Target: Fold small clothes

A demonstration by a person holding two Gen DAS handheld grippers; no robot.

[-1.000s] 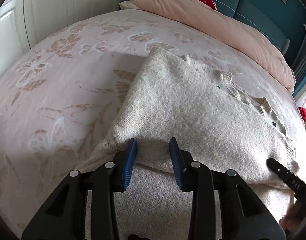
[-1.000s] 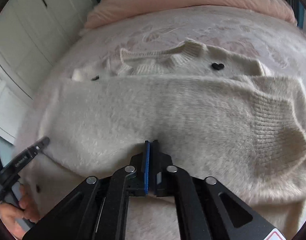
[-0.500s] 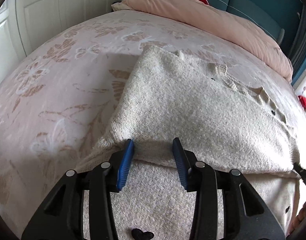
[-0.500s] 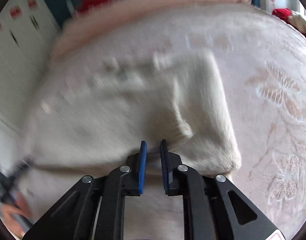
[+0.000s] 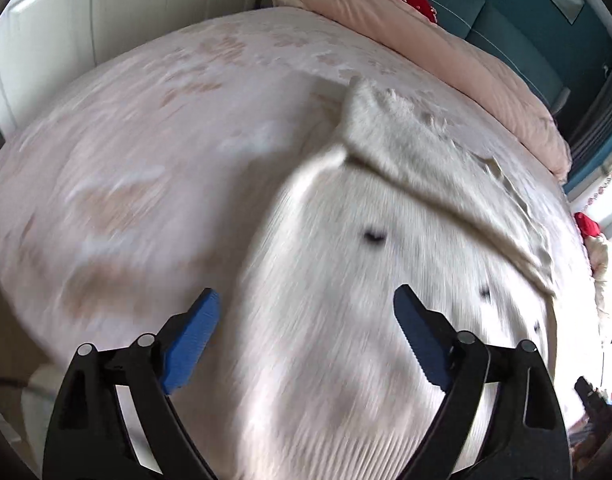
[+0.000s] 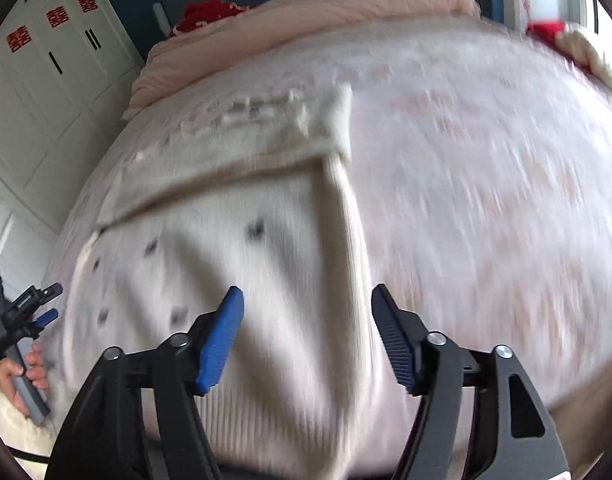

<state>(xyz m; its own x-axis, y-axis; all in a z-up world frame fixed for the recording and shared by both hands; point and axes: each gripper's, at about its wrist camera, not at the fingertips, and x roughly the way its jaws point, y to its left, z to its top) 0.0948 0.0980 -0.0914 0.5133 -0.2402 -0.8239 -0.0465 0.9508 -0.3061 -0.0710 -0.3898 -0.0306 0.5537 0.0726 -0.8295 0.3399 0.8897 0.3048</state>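
**Both grippers spread above the cream sweater, nothing between the pads**

The left gripper [image 5: 306, 320] has its blue pads [image 5: 191, 340] far apart and still widening; no fabric is caught between them. The cream sweater [image 5: 346, 300] lies below and ahead of the fingers, its left edge running up just inside the left pad, its ribbed hem nearest the camera. A small dark button [image 5: 374, 235] sits on the knit ahead of the gap.

The right gripper [image 6: 308, 330] is likewise opening, its pads [image 6: 219, 340] apart and free of cloth. From the right wrist, the sweater's [image 6: 245, 280] right edge forms a long ridge that runs up between the two fingers, so the left pad hangs over the knit and the right pad over the pink patterned bedspread [image 6: 486, 200].

Farther out, the upper part of the sweater is folded down across the body, making a band with a ragged far edge. Beyond it a pink duvet [image 5: 446, 52] is heaped at the head of the bed. At the left edge of the right wrist view, a hand [image 6: 23, 372] grips the other gripper's handle. Both views are motion-blurred.
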